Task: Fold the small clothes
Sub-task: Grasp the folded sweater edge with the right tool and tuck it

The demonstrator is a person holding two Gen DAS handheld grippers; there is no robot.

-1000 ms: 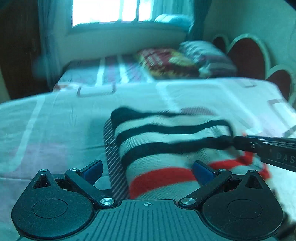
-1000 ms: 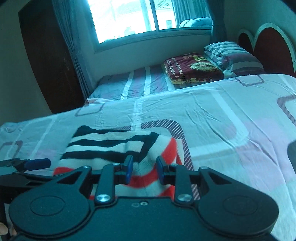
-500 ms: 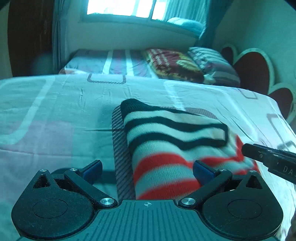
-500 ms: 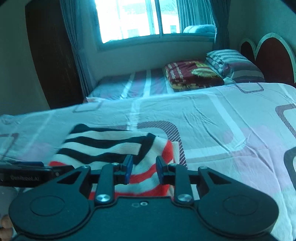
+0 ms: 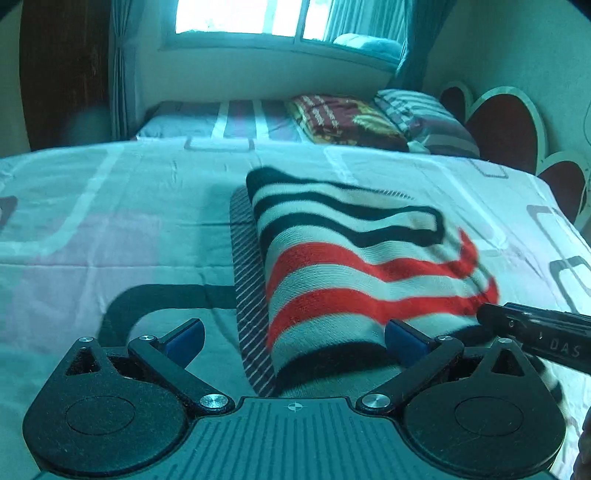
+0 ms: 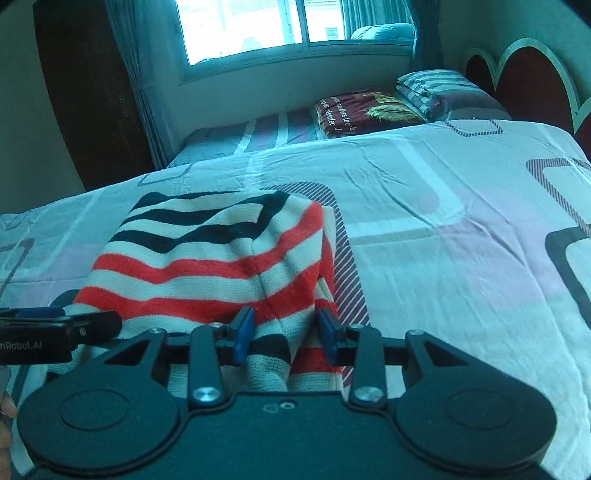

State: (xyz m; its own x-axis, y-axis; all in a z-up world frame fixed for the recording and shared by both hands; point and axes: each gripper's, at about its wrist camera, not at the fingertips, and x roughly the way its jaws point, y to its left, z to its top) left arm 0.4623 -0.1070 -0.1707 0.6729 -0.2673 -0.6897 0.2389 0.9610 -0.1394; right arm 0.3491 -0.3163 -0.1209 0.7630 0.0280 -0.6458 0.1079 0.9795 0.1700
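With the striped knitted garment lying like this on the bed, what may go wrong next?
1. The right gripper has just been opening with a raised ridge of the red, black and white striped knitted garment between its pads; that fabric may drag along.
2. The open left gripper straddles the near edge and might snag it.

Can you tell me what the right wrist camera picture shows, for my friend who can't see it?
A folded striped garment, black, white and red, lies on a patterned bed sheet, its near edge between the slightly parted blue-tipped jaws of the right gripper, which have just been opening. The left gripper pokes in from the left edge, and a window glows behind.
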